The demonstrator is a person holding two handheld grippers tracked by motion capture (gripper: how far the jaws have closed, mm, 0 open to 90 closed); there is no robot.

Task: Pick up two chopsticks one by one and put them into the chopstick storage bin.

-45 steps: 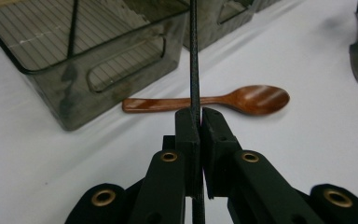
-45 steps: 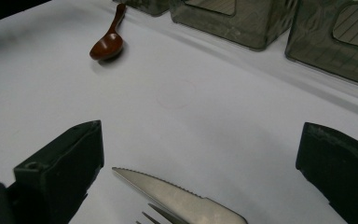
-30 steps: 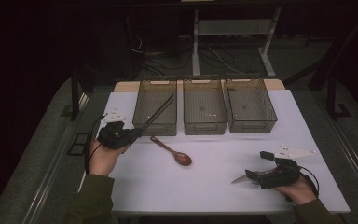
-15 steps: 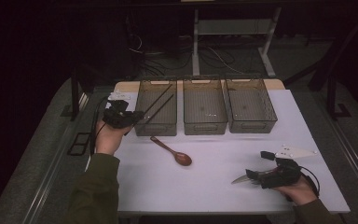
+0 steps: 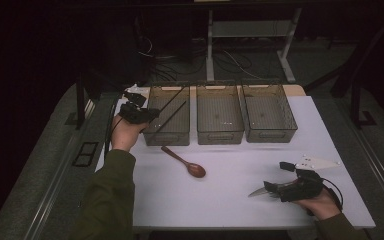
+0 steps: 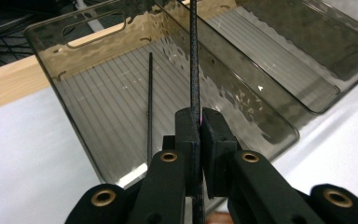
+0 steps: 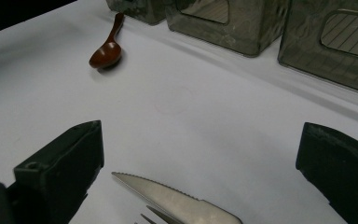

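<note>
Left tool [image 5: 142, 114]: near the far left corner of the worktop [image 5: 230, 195], jaws clamped tight on a thin black chopstick [image 6: 194, 60]
Held chopstick: rising from between the pads, slanting out over the left bin [image 5: 169, 116] toward its far end
Second chopstick [image 6: 149, 105]: lying inside the left bin, lengthwise on the ribbed floor, apart from the held one
Left bin: smoky clear plastic, at the far edge of the worktop, leftmost of three in a row
Middle bin [image 5: 219, 114]: just beside the left bin, at the centre of the far edge
Right bin [image 5: 268, 113]: just beside the middle bin, along the far edge toward the right
Wooden spoon [image 5: 185, 162]: reddish brown, flat on the worktop in front of the left bin, bowl pointing to the near edge
Right tool [image 5: 275, 190]: low over the worktop near the near right corner, jaws spread wide, gripping nothing
Knife [image 7: 177, 200]: serrated steel blade on the worktop between the right tool's open jaws, touching neither jaw
Fork tines [image 7: 156, 217]: just showing beside the knife blade, at the near edge of the right gripper view
</note>
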